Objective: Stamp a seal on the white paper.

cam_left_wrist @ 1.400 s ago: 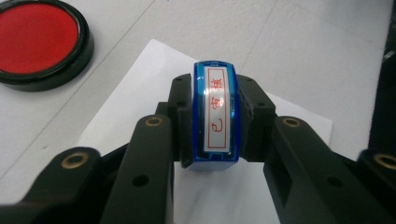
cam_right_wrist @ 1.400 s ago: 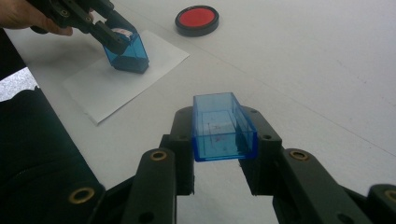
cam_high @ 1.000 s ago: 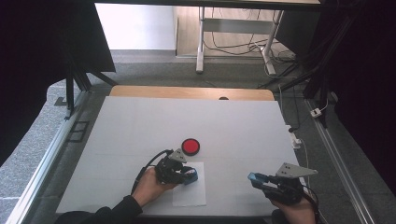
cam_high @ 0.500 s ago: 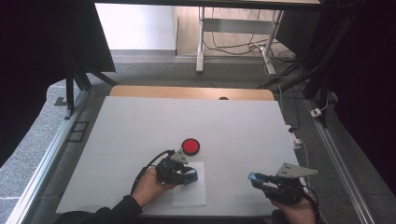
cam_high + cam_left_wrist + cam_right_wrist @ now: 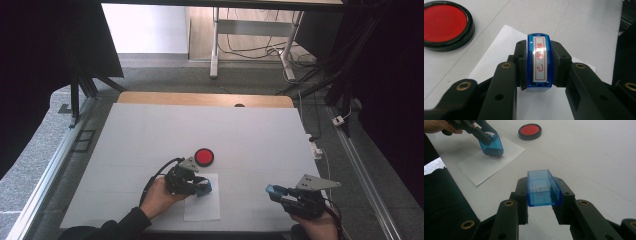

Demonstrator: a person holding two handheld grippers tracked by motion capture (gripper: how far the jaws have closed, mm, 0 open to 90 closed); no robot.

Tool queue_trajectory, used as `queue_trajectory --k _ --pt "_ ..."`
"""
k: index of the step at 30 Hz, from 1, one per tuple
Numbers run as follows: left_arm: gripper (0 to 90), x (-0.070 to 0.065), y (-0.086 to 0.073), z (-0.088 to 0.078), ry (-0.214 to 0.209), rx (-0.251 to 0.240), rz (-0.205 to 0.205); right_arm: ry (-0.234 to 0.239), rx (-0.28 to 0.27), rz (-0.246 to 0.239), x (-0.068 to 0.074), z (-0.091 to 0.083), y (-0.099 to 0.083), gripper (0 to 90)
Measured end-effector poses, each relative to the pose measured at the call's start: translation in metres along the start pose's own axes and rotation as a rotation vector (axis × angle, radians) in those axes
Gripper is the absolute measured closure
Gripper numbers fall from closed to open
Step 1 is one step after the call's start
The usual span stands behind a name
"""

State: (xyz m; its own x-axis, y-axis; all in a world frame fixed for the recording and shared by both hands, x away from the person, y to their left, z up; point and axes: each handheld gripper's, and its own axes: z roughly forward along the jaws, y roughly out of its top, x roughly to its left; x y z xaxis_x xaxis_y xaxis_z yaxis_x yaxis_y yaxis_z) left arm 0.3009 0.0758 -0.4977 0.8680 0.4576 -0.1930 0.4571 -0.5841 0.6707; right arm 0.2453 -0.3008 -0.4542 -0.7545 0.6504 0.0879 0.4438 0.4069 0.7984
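My left gripper (image 5: 202,187) (image 5: 539,63) is shut on a blue stamp (image 5: 539,62) (image 5: 204,187) (image 5: 491,143) with a white label in red characters on top. The stamp's base rests on a white sheet of paper (image 5: 202,205) (image 5: 499,50) (image 5: 486,162). My right gripper (image 5: 274,192) (image 5: 543,191) is shut on the stamp's clear blue cap (image 5: 543,188) (image 5: 271,190), an empty open box held just above the table at the front right. A round red ink pad (image 5: 204,157) (image 5: 445,25) (image 5: 529,131) in a black case lies behind the paper.
The white table top (image 5: 210,130) stretches away beyond the ink pad, with a wooden strip (image 5: 200,99) at its far edge. A metal rail (image 5: 55,160) runs along the left side and another (image 5: 360,170) along the right. Cables (image 5: 315,145) lie by the right edge.
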Motion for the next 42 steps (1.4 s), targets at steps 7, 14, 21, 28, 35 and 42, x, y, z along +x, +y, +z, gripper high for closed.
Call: queue_trajectory --k 7,14,21,28,35,42 --pt "70.6 0.0 0.003 -0.011 0.01 -0.026 0.015 0.001 0.0 0.001 0.0 0.0 0.0 68.3" --pt "70.6 0.001 0.005 -0.027 0.024 -0.067 0.025 0.007 -0.003 0.004 -0.001 0.0 0.0 68.3" --pt "70.6 0.001 0.006 -0.042 0.008 -0.113 0.029 0.008 0.001 0.006 -0.001 0.0 0.0 68.3" --pt "70.6 0.002 0.008 -0.054 -0.016 -0.16 0.033 0.01 0.001 0.007 -0.001 0.0 0.0 68.3" --pt "70.6 0.004 0.008 -0.067 -0.041 -0.216 0.032 0.007 0.003 0.005 -0.001 0.0 0.0 68.3" --pt "70.6 0.006 0.007 -0.078 -0.073 -0.266 0.031 0.011 0.002 0.003 -0.001 0.0 0.0 68.3"
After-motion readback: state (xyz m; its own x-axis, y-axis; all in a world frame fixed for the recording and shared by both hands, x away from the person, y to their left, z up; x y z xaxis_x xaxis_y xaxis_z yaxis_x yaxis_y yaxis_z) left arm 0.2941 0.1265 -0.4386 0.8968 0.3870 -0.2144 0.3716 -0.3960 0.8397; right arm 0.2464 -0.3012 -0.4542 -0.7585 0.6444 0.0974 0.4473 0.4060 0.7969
